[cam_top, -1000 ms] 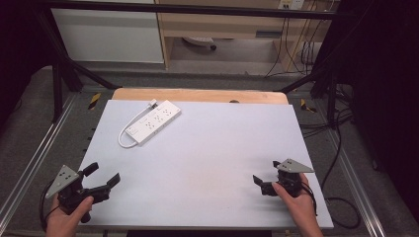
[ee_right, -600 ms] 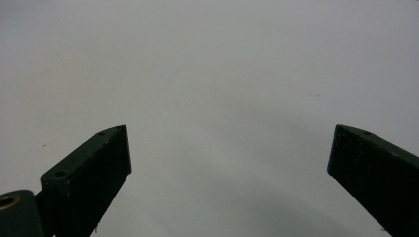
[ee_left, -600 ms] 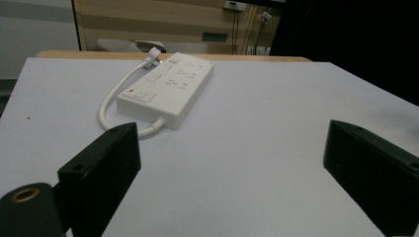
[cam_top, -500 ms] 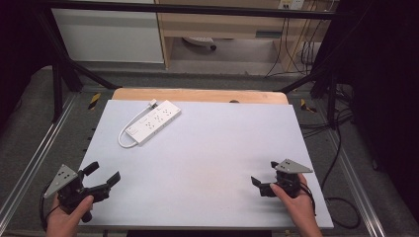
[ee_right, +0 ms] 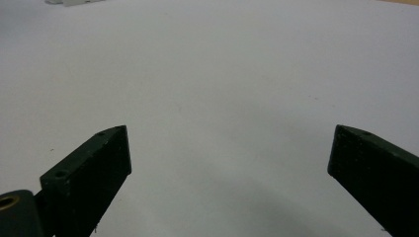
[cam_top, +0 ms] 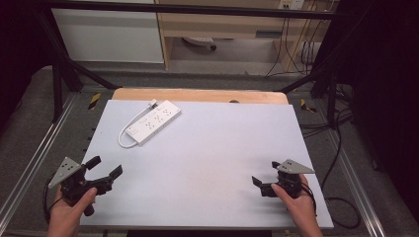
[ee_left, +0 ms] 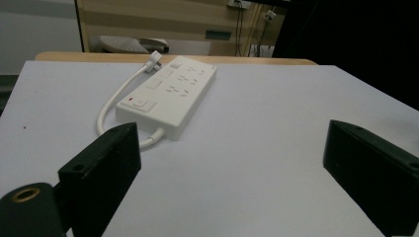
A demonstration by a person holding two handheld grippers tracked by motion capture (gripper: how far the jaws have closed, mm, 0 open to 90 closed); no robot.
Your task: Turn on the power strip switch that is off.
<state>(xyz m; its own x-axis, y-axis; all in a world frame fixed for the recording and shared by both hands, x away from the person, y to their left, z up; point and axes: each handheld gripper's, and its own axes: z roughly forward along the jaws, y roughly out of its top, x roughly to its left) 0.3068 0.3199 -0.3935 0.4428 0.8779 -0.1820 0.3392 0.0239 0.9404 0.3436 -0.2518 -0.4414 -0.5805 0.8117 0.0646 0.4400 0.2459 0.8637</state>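
A: What does the high view show?

B: A white power strip (cam_top: 152,121) lies on the far left part of a pale table (cam_top: 212,163), its short cord looping back beside it. The left gripper (cam_top: 104,172) sits well nearer the person than the strip, jaws spread wide and holding nothing. The right gripper (cam_top: 260,186) rests far to the strip's right, at the near edge, also empty.

A: Has anything changed in the last second?

B: Almost nothing. Both grippers sit where they were; the right one has only nudged slightly. The strip has not moved. I judge the work has not really begun, and the reach to the strip is yet to come.

A: And the left gripper view?

B: The strip (ee_left: 168,94) lies ahead, between the wide-open jaws but well beyond them, apart from both. A small red mark sits by its switch.

A: The right gripper view?

B: Bare table (ee_right: 212,94) between wide-open jaws, nothing held.

A: Any readable writing?

B: None; no brand or label is legible.
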